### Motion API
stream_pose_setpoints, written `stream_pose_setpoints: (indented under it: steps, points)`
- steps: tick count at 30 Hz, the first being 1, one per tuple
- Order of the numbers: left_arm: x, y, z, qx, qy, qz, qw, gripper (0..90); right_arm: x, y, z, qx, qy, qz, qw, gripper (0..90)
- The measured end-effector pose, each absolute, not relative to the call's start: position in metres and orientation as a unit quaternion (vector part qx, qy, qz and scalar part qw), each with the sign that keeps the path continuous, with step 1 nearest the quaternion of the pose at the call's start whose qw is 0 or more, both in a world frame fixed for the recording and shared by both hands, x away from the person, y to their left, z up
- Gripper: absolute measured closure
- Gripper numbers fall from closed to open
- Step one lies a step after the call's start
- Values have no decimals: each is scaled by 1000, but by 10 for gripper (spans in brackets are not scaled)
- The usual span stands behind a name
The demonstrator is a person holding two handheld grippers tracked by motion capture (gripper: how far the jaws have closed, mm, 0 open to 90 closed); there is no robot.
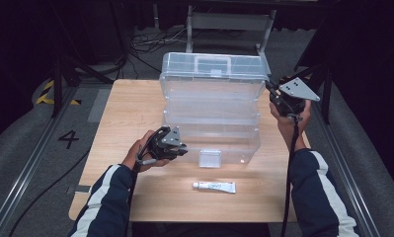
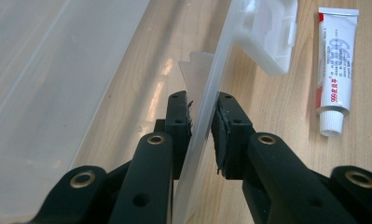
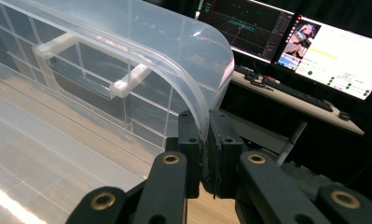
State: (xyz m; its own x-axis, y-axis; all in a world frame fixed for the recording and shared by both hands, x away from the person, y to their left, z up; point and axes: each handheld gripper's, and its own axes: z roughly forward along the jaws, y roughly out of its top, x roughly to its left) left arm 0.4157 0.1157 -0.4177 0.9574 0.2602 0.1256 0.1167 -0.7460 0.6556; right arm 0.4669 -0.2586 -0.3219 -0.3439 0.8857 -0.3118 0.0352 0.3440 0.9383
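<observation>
A person's two sleeved forearms enter from the near edge of a wooden table (image 1: 125,108), each hand holding a black gripper. Closest to the near edge, a little right of centre, a small white tube (image 1: 214,186) with red and blue print lies flat on the wood, well apart from both grippers. The left gripper view shows its white cap and red stripe, detail too small to make out from above.

Just beyond the tube stands a large clear plastic box (image 1: 212,133), open, with a white latch (image 1: 210,159) hanging at the middle of its front wall. The left gripper (image 1: 178,147) is at the box's front left corner. Its own view shows its fingers (image 2: 179,123) closed on the thin front wall of the box, one finger inside and one outside, with the latch and tube lying beyond on the outer side.

Farther back, the box's lid (image 1: 214,74) stands raised toward the far edge of the table, its moulded handle (image 1: 213,64) facing the camera. The right gripper (image 1: 272,91) is at the lid's right edge, a grey three-cornered plate on top of it. The right gripper view shows its fingers (image 3: 189,140) pinched on the lid's curved rim, and behind it two lit monitors (image 3: 291,42) and a keyboard on a desk, which the high view leaves in darkness.
</observation>
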Motion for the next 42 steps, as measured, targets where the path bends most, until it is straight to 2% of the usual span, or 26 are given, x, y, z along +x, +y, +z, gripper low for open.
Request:
stream_pose_setpoints:
  steps: [29,42]
  points:
    - [416,117,-418,927,104,101,346,780,485,-259,-308,361,695,449,431,850]
    - [419,118,-420,926,98,92,352,788,514,-259,-300,387,697,452,400,854]
